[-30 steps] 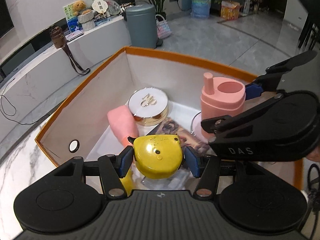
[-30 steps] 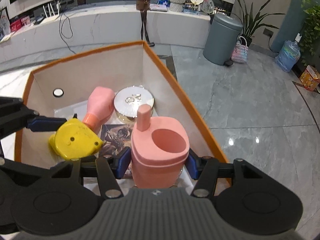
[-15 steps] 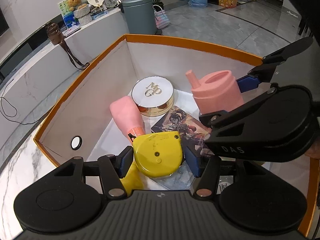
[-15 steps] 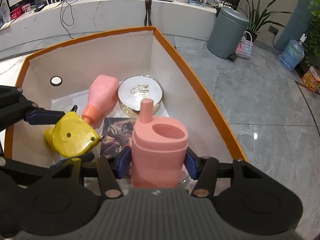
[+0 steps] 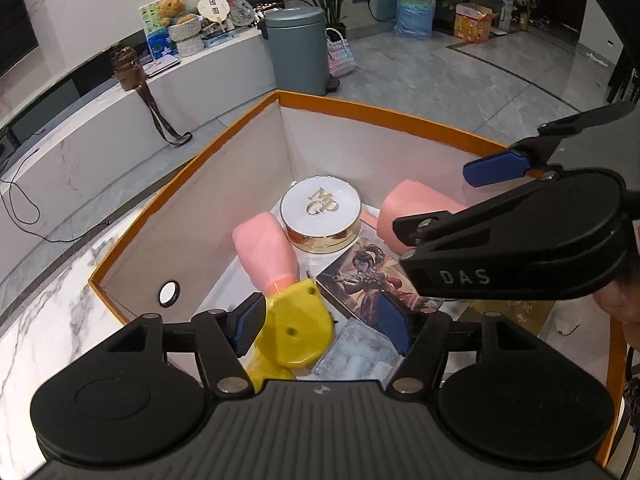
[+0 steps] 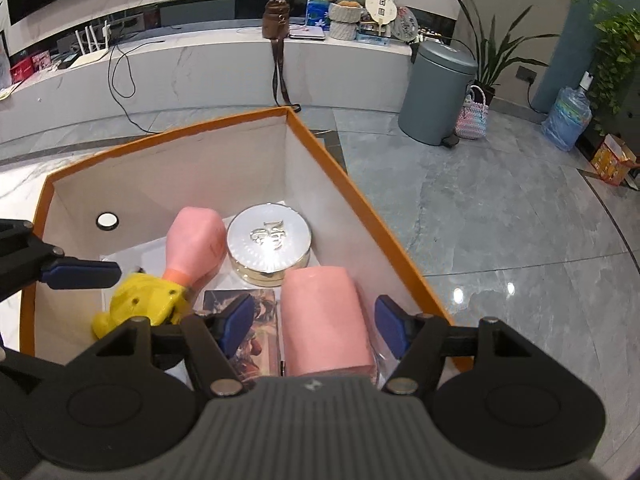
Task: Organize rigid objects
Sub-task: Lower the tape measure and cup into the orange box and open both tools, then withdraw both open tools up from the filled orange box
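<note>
Sitting on a white marbled tabletop (image 5: 48, 320), an orange-rimmed box (image 6: 360, 200) with pale inner walls holds the things being sorted. Beyond it lie a grey tiled floor (image 6: 500, 200), a long white counter (image 6: 200, 64) with a brown bag (image 6: 276, 20), a grey-blue bin (image 6: 438, 92), a plant (image 6: 492, 52) and a water jug (image 6: 566, 118).

Half a second ago the left gripper (image 5: 324, 322) was clamped on the yellow tape measure (image 5: 298, 332); now its blue fingers (image 5: 250, 322) stand apart, and the tape measure lies on the box floor beside one pad, touching the cap of the pink bottle (image 5: 266, 246). The pink cup (image 6: 324, 320), upright and pinched earlier, now lies on its side between the spread fingers (image 6: 390, 330) of the right gripper (image 6: 314, 328), with a gap at each pad.

The tape measure is glossy hard plastic, rounded, with small screw holes. The cup is matte and cylindrical. A round white tin (image 6: 269, 242) with a gold edge and metallic emblem sits near the far corner, and a flat printed card (image 5: 366, 280) lies beside the bottle.
</note>
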`<state>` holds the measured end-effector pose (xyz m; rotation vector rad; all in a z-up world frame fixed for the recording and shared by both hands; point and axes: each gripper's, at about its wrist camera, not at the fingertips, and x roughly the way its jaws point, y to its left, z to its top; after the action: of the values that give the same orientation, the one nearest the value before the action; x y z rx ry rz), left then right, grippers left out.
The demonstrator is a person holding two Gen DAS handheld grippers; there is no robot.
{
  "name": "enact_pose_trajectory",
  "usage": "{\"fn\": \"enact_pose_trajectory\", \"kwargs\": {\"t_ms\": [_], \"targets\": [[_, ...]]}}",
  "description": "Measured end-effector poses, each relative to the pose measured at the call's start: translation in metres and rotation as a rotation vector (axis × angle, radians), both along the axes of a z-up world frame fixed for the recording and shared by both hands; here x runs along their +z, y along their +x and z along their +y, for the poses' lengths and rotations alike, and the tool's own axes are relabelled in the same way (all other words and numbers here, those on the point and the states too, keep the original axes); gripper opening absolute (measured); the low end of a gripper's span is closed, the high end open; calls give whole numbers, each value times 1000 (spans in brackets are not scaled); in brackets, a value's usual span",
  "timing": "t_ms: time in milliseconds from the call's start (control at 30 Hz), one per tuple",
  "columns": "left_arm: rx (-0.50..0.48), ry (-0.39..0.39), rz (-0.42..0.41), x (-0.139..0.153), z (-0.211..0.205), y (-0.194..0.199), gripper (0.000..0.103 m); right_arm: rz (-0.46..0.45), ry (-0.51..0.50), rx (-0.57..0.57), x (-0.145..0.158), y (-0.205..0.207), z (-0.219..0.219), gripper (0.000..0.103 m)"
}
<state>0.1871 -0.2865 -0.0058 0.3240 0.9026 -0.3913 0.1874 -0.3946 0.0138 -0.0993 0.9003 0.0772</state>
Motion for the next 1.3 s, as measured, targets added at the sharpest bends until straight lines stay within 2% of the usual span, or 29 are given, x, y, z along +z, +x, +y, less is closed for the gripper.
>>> {"fn": "enact_pose_trajectory", "kwargs": {"t_ms": [133,367,500,633,767,900,1167,1233,1300], "targets": [[14,-37,-9,5,5,-3,75,-4,-2,3,1,-1,1,67],[75,-159,-24,20,29,-11,76,-37,3,-2,13,-7,5,67],[106,-199,-43,28,41,-17,83,-67,15,-6,25,-14,7,68],[129,-242,-59,34,54,-25,83,-91,22,-7,35,-24,8,68],[133,-224,-84,42,52,-35,84,-113,28,-21,46,-35,7,68],[115,-276,-96,51,58,-48,85,-136,31,-25,57,-48,10,68],[125,-310,-108,66,67,-70,88,-152,2,-8,71,-74,21,71],[129,-307,-104,67,68,-72,88,-161,-7,-16,77,-82,23,75],[132,-300,-105,67,69,-74,88,-178,-7,-39,81,-91,24,88]]}}
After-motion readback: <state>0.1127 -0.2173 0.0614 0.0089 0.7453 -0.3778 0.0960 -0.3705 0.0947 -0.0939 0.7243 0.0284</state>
